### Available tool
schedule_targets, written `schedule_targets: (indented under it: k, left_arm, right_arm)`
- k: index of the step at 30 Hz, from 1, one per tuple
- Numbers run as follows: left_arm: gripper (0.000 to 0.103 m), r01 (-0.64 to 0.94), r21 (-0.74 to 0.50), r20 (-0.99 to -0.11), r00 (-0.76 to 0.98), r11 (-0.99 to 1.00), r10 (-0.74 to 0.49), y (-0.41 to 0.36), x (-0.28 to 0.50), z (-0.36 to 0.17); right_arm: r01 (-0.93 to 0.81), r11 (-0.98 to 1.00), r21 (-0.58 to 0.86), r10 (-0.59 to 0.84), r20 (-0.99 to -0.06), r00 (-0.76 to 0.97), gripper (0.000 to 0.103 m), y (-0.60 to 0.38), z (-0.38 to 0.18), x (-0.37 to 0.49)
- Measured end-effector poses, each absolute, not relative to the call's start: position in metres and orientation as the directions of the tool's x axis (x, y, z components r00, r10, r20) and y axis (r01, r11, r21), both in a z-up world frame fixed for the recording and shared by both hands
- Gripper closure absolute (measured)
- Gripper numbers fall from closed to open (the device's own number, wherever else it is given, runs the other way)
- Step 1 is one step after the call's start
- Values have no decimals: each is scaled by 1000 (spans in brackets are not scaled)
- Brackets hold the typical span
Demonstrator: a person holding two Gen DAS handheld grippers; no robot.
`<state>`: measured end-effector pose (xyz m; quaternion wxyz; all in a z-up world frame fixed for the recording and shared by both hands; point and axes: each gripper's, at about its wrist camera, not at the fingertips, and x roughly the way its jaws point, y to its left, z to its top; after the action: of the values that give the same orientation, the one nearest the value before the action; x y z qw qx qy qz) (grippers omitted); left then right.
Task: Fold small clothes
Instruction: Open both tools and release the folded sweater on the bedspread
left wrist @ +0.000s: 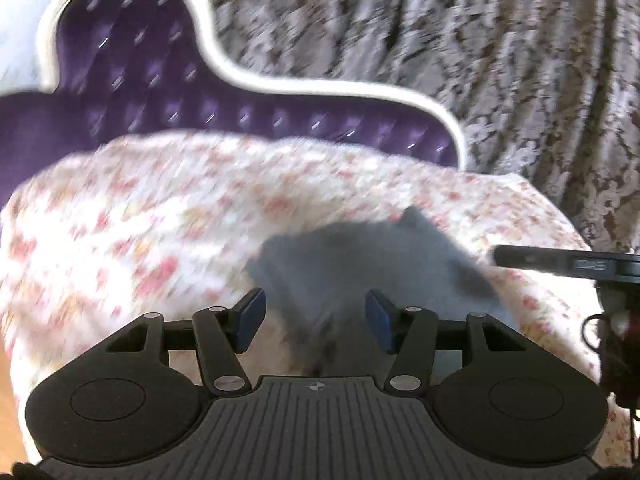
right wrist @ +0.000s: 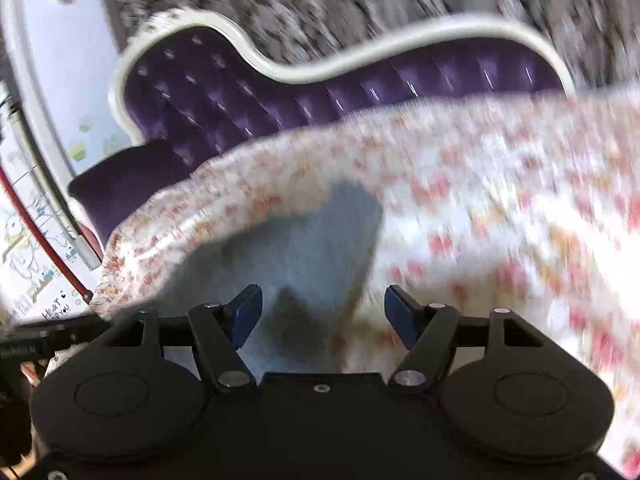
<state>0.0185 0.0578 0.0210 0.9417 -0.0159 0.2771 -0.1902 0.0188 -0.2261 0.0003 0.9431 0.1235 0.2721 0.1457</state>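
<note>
Grey garment [left wrist: 360, 256], seemingly loose, on floral sheet [left wrist: 120, 220]

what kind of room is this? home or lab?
Home, most likely a bedroom. A tufted purple headboard with a white frame stands behind a bed under a floral bedspread, and patterned curtains hang behind it.

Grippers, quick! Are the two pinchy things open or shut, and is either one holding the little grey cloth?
Left gripper: open, holding nothing; the grey cloth lies loose beyond its pads.
Right gripper: open, holding nothing.
</note>
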Motion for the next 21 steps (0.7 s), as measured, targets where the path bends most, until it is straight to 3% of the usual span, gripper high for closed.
schedule_targets:
  k: [2, 5, 8, 11, 13, 15, 16, 17, 21]
  left_arm:
    - [48, 384, -129, -511, 764, 914, -393, 44, 30, 16]
    - [48, 408, -141, -509, 752, 902, -419, 29, 43, 1]
    - [48, 374, -74, -570, 745, 925, -347, 23, 54, -25]
    - [38, 313, -186, -617, 701, 931, -359, 40, 67, -53]
    - [37, 287, -260, -620, 682, 922, -387, 51, 70, -56]
    - [36, 288, -253, -621, 684, 924, -384, 50, 68, -54]
    - [36, 289, -246, -619, 687, 925, -379, 49, 67, -54]
    - [36, 289, -240, -617, 691, 927, -376, 48, 66, -54]
    - [36, 288, -240, -618, 691, 927, -375, 46, 65, -53]
  right_arm:
    - [-262, 922, 285, 371, -455, 810, 68, -215, 7, 24]
    - [-314, 904, 290, 419, -457, 785, 72, -202, 5, 39]
    - [-320, 901, 291, 428, -491, 759, 72, -198, -8, 54]
    - [-238, 927, 290, 367, -569, 736, 80, -204, -30, 73]
    - [-193, 921, 338, 365, -581, 727, 87, -213, -41, 80]
    - [-186, 913, 363, 375, -570, 731, 87, -216, -36, 81]
    - [-194, 918, 347, 369, -561, 741, 82, -214, -31, 80]
    - [-213, 921, 327, 368, -545, 754, 69, -211, -25, 80]
    - [-242, 931, 274, 356, -534, 767, 63, -205, -15, 99]
